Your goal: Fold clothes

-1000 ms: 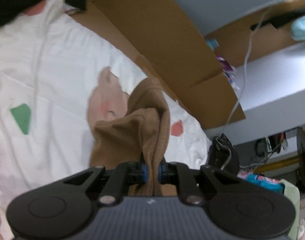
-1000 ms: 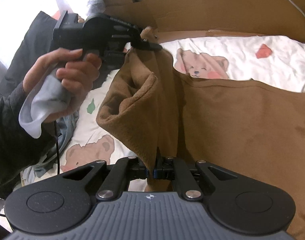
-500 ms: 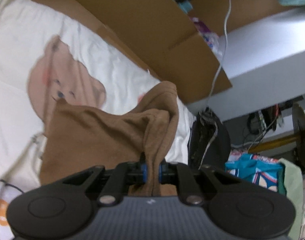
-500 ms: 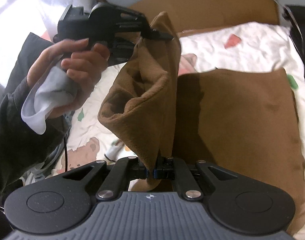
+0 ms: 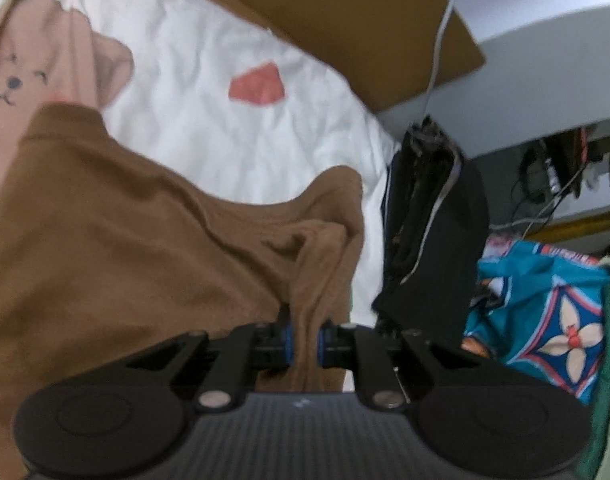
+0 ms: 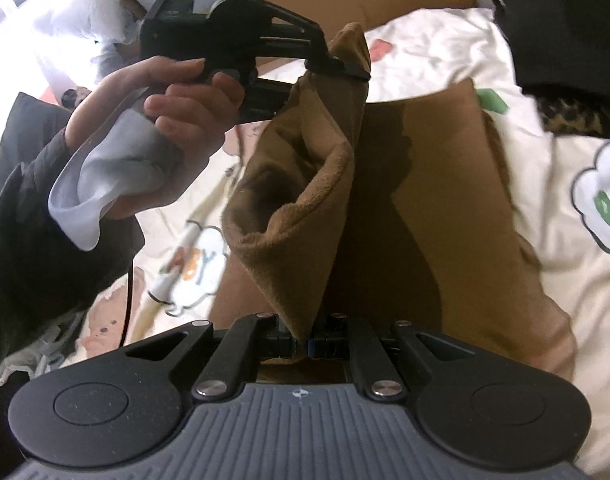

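Observation:
A brown fleece garment (image 5: 105, 248) lies spread over a white bear-print bed sheet (image 5: 209, 92). My left gripper (image 5: 305, 346) is shut on a bunched edge of it, which rises between the jaws. In the right wrist view the brown garment (image 6: 445, 208) lies flat beyond, and a lifted fold of it hangs between the two grippers. My right gripper (image 6: 303, 346) is shut on the lower corner of that fold. The left gripper (image 6: 341, 68), held by a hand (image 6: 173, 120), pinches the upper corner.
Brown cardboard (image 5: 325, 12) lines the far side of the bed. A black bag (image 5: 433, 216) and a teal patterned cloth (image 5: 545, 312) sit off the bed's right edge. A white cable (image 5: 441, 40) hangs there. A dark and leopard-print item (image 6: 569, 116) lies at upper right.
Both grippers have carried the lifted fold across the garment toward the far right side of the bed. The left wrist view swung right, bringing the black bag and teal cloth closer.

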`<state>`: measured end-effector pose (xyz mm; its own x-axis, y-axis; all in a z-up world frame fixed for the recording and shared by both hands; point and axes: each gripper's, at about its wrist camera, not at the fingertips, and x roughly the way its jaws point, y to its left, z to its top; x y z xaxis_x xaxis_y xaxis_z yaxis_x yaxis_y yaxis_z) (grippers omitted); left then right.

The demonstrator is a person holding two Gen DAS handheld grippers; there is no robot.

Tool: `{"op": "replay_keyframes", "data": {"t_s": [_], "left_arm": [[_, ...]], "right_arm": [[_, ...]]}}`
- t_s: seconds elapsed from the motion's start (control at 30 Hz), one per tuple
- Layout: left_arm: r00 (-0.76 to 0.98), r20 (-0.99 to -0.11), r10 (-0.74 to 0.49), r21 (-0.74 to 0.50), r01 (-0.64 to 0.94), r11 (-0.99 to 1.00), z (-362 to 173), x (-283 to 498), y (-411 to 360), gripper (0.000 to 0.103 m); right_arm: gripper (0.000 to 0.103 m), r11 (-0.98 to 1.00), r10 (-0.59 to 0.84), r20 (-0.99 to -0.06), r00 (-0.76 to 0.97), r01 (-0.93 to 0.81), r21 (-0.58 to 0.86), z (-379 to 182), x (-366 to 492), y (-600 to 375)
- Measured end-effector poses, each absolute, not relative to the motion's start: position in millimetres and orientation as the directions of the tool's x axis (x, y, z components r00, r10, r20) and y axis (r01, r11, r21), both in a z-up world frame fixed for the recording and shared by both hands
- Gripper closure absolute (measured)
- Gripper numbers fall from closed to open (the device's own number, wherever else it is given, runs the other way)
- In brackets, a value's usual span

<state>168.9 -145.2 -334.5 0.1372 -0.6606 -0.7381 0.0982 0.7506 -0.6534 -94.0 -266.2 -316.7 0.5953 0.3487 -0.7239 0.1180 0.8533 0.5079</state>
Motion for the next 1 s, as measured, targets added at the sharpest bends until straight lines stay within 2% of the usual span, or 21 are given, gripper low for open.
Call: {"op": "replay_keyframes", "data": {"t_s": [0.1, 0.13, 0.2, 0.23, 0.27, 0.6, 0.63, 0.67, 0.7, 1.0], "left_arm": [[0.118, -0.759, -0.640, -0.633, 0.098, 0.768, -351.0, 167.3, -157.8, 0.092], [0.113, -0.765, -0.634, -0.627, 0.095, 0.773, -356.3, 167.2, -160.7, 0.092], [0.109, -0.772, -0.626, -0.620, 0.089, 0.780, -364.3, 167.4, -163.7, 0.092], [0.107, -0.775, -0.623, -0.617, 0.085, 0.783, -367.7, 167.5, -164.9, 0.092], [0.105, -0.777, -0.621, -0.615, 0.080, 0.784, -371.0, 167.6, -165.7, 0.092], [0.096, -0.801, -0.591, -0.585, 0.081, 0.807, -378.3, 167.9, -176.0, 0.087], [0.097, -0.805, -0.586, -0.580, 0.086, 0.810, -377.2, 167.3, -177.5, 0.087], [0.099, -0.807, -0.582, -0.575, 0.091, 0.813, -375.6, 166.3, -179.0, 0.088], [0.102, -0.811, -0.576, -0.568, 0.099, 0.817, -373.4, 165.0, -180.2, 0.088], [0.124, -0.830, -0.543, -0.524, 0.159, 0.837, -345.9, 153.1, -202.6, 0.090]], "right_arm": [[0.096, 0.854, 0.353, -0.725, 0.591, 0.113, 0.508, -323.8, -97.7, -273.0], [0.091, 0.849, 0.358, -0.725, 0.589, 0.118, 0.515, -327.8, -100.2, -277.6], [0.068, 0.836, 0.365, -0.725, 0.583, 0.136, 0.531, -335.8, -104.0, -287.1], [0.053, 0.829, 0.365, -0.727, 0.582, 0.152, 0.538, -338.7, -104.9, -291.3], [0.051, 0.822, 0.364, -0.728, 0.580, 0.167, 0.544, -341.0, -106.1, -295.2], [0.052, 0.785, 0.344, -0.746, 0.571, 0.260, 0.562, -356.9, -105.9, -330.8], [0.060, 0.784, 0.352, -0.743, 0.569, 0.254, 0.567, -356.3, -104.4, -330.9], [0.085, 0.782, 0.360, -0.740, 0.568, 0.248, 0.571, -355.7, -103.0, -331.0], [0.096, 0.781, 0.369, -0.737, 0.566, 0.242, 0.576, -355.1, -101.5, -331.2], [0.098, 0.738, 0.424, -0.722, 0.546, 0.253, 0.625, -351.0, -110.1, -335.0]]}}
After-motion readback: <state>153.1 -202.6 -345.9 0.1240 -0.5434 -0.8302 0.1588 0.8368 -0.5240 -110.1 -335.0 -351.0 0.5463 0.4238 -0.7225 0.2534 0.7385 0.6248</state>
